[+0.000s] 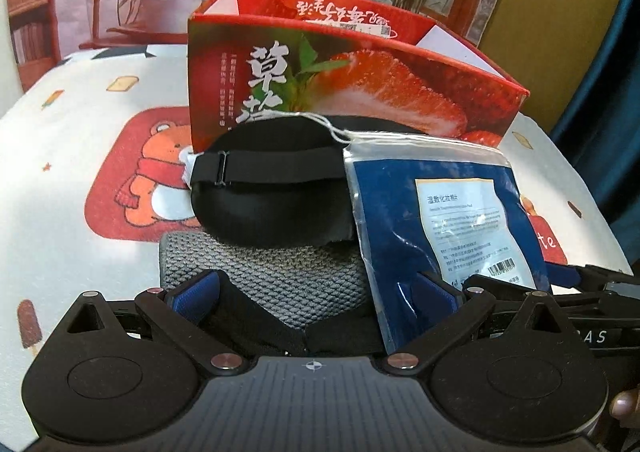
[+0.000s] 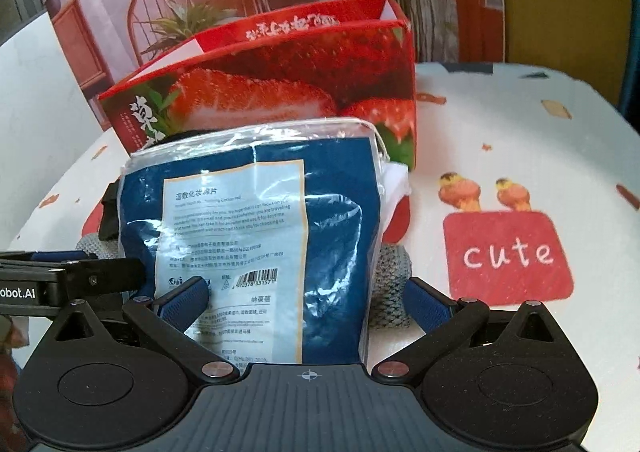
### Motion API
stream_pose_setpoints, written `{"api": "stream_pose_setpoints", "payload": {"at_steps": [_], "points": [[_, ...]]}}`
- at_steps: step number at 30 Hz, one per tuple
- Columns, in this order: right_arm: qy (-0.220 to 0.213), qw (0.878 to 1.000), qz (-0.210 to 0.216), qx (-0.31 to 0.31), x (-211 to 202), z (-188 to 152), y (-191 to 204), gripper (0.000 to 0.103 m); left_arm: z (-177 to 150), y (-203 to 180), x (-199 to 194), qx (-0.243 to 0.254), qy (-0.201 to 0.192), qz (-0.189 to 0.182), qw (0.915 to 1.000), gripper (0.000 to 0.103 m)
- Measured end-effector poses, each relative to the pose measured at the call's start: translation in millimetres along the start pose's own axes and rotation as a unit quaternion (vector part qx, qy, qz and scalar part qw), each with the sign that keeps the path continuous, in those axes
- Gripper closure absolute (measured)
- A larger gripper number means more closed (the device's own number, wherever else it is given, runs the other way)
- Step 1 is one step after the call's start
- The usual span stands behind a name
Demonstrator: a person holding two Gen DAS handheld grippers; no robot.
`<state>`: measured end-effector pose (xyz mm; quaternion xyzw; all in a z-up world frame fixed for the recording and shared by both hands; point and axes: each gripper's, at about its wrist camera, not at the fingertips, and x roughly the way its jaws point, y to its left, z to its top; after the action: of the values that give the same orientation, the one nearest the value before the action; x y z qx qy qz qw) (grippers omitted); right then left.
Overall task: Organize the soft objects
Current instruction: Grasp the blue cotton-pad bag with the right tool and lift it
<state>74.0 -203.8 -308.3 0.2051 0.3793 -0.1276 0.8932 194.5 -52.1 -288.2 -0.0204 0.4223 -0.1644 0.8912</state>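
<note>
Left gripper sat low at the near edge of the pile, jaws apart, w/ the grey knit cloth between its blue pads, nothing clamped. Black sleep mask lay on top of the grey cloth, strap across it, its far edge just in front of the strawberry box. Blue cotton-pad pouch leaned over the mask's right end & down over the cloth; its drawstring trailed across the mask.

Right gripper also stood w/ jaws apart around the pouch; left pad looked to touch the pouch front, right pad clear of it, beside the grey cloth. Contact hard to confirm through the plastic glare. Box stood open-topped behind the pile on the cartoon tablecloth.
</note>
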Motion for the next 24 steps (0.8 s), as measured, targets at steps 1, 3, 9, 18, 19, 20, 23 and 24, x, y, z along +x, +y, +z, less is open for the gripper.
{"api": "stream_pose_setpoints", "payload": {"at_steps": [1,3,9,18,19,20,23,24], "points": [[0.002,1.000,0.003,0.003,1.5,-0.3,-1.4,0.000,0.2,0.5,1.3,-0.001,0.002,-0.001,1.0000,0.000],[0.001,1.000,0.003,0.000,3.2,-1.6,-2.0,0.000,0.8,1.0,3.4,-0.001,0.006,-0.002,1.0000,0.000],[-0.006,1.000,0.001,-0.007,4.3,-4.4,-0.3,0.000,2.4,5.9,8.5,-0.007,0.017,-0.013,0.9997,0.000],[-0.015,1.000,0.003,-0.001,2.5,-8.2,-1.5,0.000,0.0,7.0,9.0,-0.002,0.020,-0.017,0.9997,0.000],[-0.014,1.000,0.003,0.000,2.2,-7.8,-1.7,0.000,1.3,6.9,8.9,0.001,0.025,-0.018,0.9995,0.000],[-0.010,1.000,0.003,0.000,2.0,-6.9,-1.8,0.000,2.4,6.6,9.2,0.003,0.028,-0.019,0.9994,0.000],[-0.002,1.000,0.006,0.002,-0.2,-4.0,-2.5,0.000,4.9,5.8,4.1,0.006,0.033,-0.022,0.9992,0.000],[-0.001,1.000,0.008,0.003,-2.0,-3.3,-2.5,0.000,5.6,5.4,0.8,0.008,0.033,-0.024,0.9991,0.001]]}}
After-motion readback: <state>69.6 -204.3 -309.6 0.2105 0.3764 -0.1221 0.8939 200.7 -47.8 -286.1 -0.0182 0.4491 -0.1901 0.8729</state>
